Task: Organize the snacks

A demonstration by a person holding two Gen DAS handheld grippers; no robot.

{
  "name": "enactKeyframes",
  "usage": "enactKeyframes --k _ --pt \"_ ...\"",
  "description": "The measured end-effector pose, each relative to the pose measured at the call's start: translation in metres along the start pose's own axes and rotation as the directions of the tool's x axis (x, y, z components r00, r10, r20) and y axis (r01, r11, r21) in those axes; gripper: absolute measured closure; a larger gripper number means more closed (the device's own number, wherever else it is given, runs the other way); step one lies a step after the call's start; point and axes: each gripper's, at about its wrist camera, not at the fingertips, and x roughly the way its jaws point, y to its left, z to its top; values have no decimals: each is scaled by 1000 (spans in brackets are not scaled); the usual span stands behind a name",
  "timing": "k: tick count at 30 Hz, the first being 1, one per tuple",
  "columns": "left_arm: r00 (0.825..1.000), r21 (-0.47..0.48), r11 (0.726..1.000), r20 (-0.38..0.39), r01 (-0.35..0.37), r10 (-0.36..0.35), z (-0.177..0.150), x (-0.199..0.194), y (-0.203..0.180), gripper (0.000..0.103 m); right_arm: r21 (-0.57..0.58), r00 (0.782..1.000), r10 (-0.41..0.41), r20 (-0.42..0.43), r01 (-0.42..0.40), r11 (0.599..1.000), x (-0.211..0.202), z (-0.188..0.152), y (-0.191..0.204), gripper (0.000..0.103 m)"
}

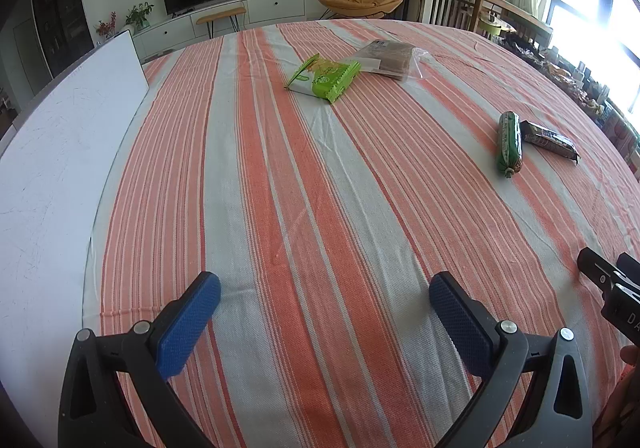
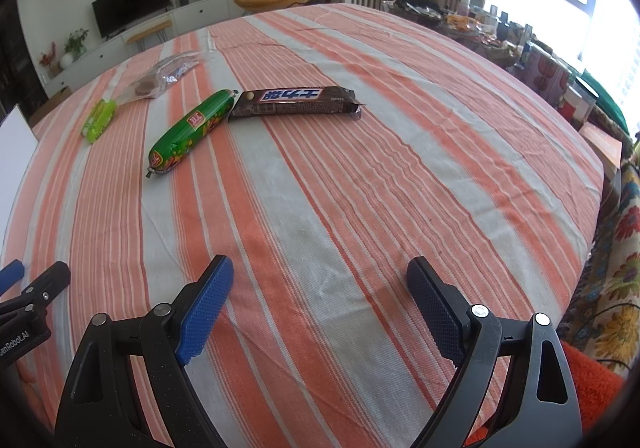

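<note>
Hovering spread and empty, left gripper and right gripper leave the far clear bag's contents blurred, its label unreadable.

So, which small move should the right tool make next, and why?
Probably forward toward the chocolate bar: the right tool is open and empty over the tablecloth, and the bar touches the green sausage ahead.

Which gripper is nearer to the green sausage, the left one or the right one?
Right. The right gripper is open, with the green sausage ahead to its left. The left gripper, also open, sees it far off to its right.
</note>
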Motion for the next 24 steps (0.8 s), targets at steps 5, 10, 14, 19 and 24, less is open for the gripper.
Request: enactKeyframes --k 5,10,14,19,24 --pt "1000 0 1000 0 0 0 0 0 0 0 -1 1000 -3 0 3 1000 0 0 0 11" --pt "1000 0 1000 0 0 0 0 0 0 0 -1 1000 -2 0 2 1000 0 0 0 11" --pt "1000 1 1000 0 0 0 0 0 0 0 -1 1000 -2 0 2 1000 0 0 0 11" --pt "1000 1 1000 0 1 -1 0 0 0 0 -1 1000 -2 0 2 1000 1 0 0 11" --pt "998 21 1000 -68 16 -14 9 6 0 0 -1 1000 -2 0 2 1000 1 0 0 11"
